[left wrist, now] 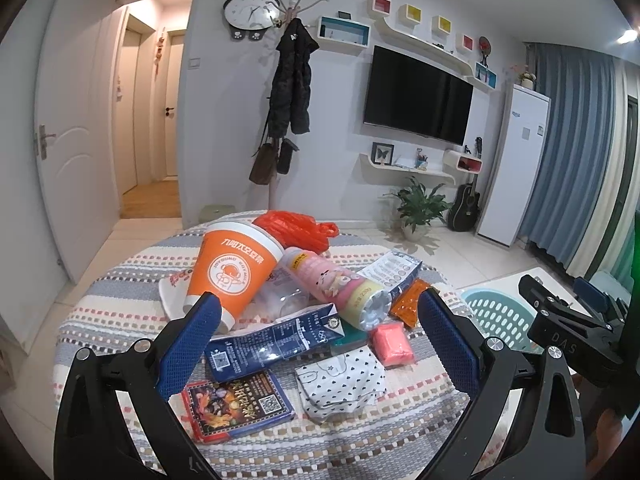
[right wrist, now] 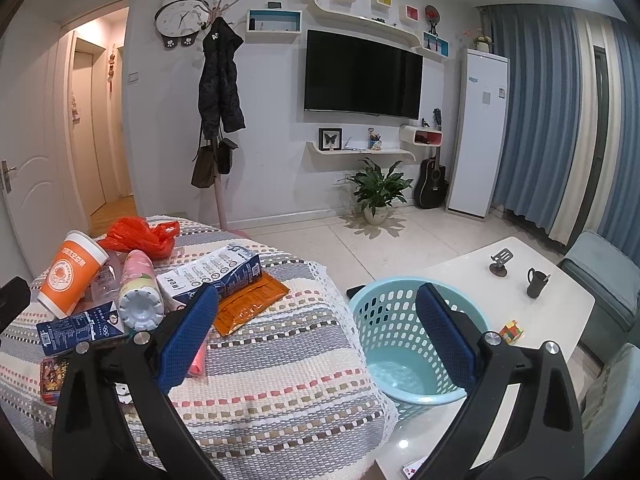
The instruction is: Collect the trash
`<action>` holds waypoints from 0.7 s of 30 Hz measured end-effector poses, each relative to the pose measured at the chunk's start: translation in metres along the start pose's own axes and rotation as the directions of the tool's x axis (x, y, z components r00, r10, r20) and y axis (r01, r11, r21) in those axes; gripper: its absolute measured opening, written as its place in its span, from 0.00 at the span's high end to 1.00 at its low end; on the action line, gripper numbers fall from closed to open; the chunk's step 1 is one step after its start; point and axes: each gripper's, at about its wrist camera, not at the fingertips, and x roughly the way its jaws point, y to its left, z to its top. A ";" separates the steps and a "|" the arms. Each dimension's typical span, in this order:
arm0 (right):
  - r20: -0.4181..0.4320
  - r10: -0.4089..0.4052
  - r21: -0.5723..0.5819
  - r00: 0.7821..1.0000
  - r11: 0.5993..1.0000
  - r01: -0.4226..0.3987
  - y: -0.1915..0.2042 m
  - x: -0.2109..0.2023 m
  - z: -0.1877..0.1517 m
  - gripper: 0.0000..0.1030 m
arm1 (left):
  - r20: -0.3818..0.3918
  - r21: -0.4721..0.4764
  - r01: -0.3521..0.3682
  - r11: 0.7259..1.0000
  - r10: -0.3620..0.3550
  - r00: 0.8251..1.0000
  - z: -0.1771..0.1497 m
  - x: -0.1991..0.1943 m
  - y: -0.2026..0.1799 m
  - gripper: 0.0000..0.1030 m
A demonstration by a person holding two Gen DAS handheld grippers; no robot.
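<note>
A heap of trash lies on the round table with the striped cloth [left wrist: 120,304]: an orange paper cup [left wrist: 232,272], a pink bottle [left wrist: 340,288] on its side, a flattened blue carton [left wrist: 276,340], a red plastic bag [left wrist: 296,228], an orange packet [left wrist: 412,304], a pink block [left wrist: 392,346], a dotted white wrapper [left wrist: 340,380] and a dark card pack [left wrist: 236,404]. My left gripper [left wrist: 318,316] hangs open above the heap, holding nothing. My right gripper [right wrist: 316,312] is open and empty between the table edge and the light blue basket [right wrist: 404,344].
The basket stands on a low white table [right wrist: 540,320] with a cube puzzle [right wrist: 512,330], a black mug [right wrist: 536,282] and a small stand [right wrist: 500,262]. A grey sofa [right wrist: 604,280] is at the right. The other gripper's black body [left wrist: 572,332] shows right of the heap.
</note>
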 end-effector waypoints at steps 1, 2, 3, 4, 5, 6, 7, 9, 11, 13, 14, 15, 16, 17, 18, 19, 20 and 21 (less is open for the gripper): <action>0.000 0.001 -0.001 1.000 1.000 -0.001 0.001 0.002 -0.001 0.09 | 0.000 0.000 -0.001 1.000 0.001 1.000 0.000 0.000 0.000 0.07; 0.000 0.002 -0.002 1.000 1.000 -0.002 0.001 0.001 -0.001 0.09 | 0.002 -0.002 0.002 1.000 -0.002 1.000 0.000 0.000 0.000 0.07; 0.000 0.003 -0.002 1.000 1.000 -0.003 0.001 0.001 -0.001 0.09 | 0.001 -0.002 0.003 1.000 -0.003 1.000 0.000 0.000 0.000 0.07; 0.000 0.004 -0.003 1.000 1.000 -0.004 0.001 0.001 -0.001 0.09 | 0.001 -0.003 0.002 1.000 -0.002 1.000 0.000 0.000 0.000 0.07; 0.000 0.005 -0.004 1.000 1.000 -0.005 0.002 0.003 -0.002 0.09 | 0.001 -0.003 0.002 1.000 -0.002 1.000 0.000 0.000 0.001 0.07; 0.000 0.005 -0.005 1.000 1.000 -0.005 0.003 0.002 -0.002 0.09 | 0.000 -0.002 0.002 1.000 -0.002 1.000 0.000 0.000 0.000 0.07; 0.000 0.006 -0.006 1.000 1.000 -0.006 0.003 0.002 -0.002 0.10 | 0.000 -0.002 0.001 1.000 -0.001 1.000 0.000 0.000 0.000 0.07; -0.001 0.009 -0.009 1.000 1.000 -0.009 0.003 0.002 -0.002 0.10 | -0.001 -0.005 -0.003 1.000 0.003 1.000 0.000 0.000 0.002 0.07; -0.003 0.012 -0.013 1.000 1.000 -0.012 0.005 0.002 -0.002 0.12 | -0.002 -0.010 -0.007 1.000 0.007 1.000 -0.001 -0.001 0.007 0.07; -0.006 0.016 -0.018 1.000 1.000 -0.016 0.007 0.002 -0.002 0.13 | -0.002 -0.015 -0.009 1.000 0.009 1.000 -0.001 -0.002 0.010 0.07; -0.006 0.018 -0.020 1.000 1.000 -0.018 0.008 0.002 -0.002 0.13 | -0.002 -0.016 -0.010 1.000 0.010 1.000 -0.001 -0.002 0.012 0.07; -0.006 0.019 -0.022 1.000 1.000 -0.019 0.009 0.002 -0.002 0.13 | -0.002 -0.017 -0.012 1.000 0.012 1.000 -0.001 -0.003 0.013 0.07; -0.006 0.020 -0.023 1.000 1.000 -0.020 0.010 0.002 -0.003 0.14 | -0.002 -0.018 -0.014 1.000 0.014 1.000 -0.001 -0.004 0.014 0.07; -0.005 0.021 -0.024 1.000 0.999 -0.021 0.011 0.002 -0.003 0.14 | -0.002 -0.018 -0.015 1.000 0.015 1.000 -0.001 -0.004 0.014 0.07; -0.006 0.022 -0.025 1.000 0.999 -0.022 0.011 0.002 -0.003 0.14 | -0.002 -0.019 -0.016 1.000 0.016 1.000 -0.001 -0.004 0.015 0.07; -0.006 0.022 -0.025 1.000 0.999 -0.022 0.011 0.002 -0.003 0.14 | -0.003 -0.021 -0.015 1.000 0.015 1.000 -0.001 -0.004 0.016 0.07; -0.006 0.022 -0.026 1.000 0.999 -0.022 0.012 0.002 -0.003 0.14 | -0.003 -0.020 -0.015 1.000 0.015 1.000 -0.001 -0.004 0.015 0.07; -0.006 0.022 -0.026 1.000 0.999 -0.022 0.012 0.002 -0.003 0.14 | -0.004 -0.021 -0.014 1.000 0.014 1.000 -0.001 -0.004 0.016 0.07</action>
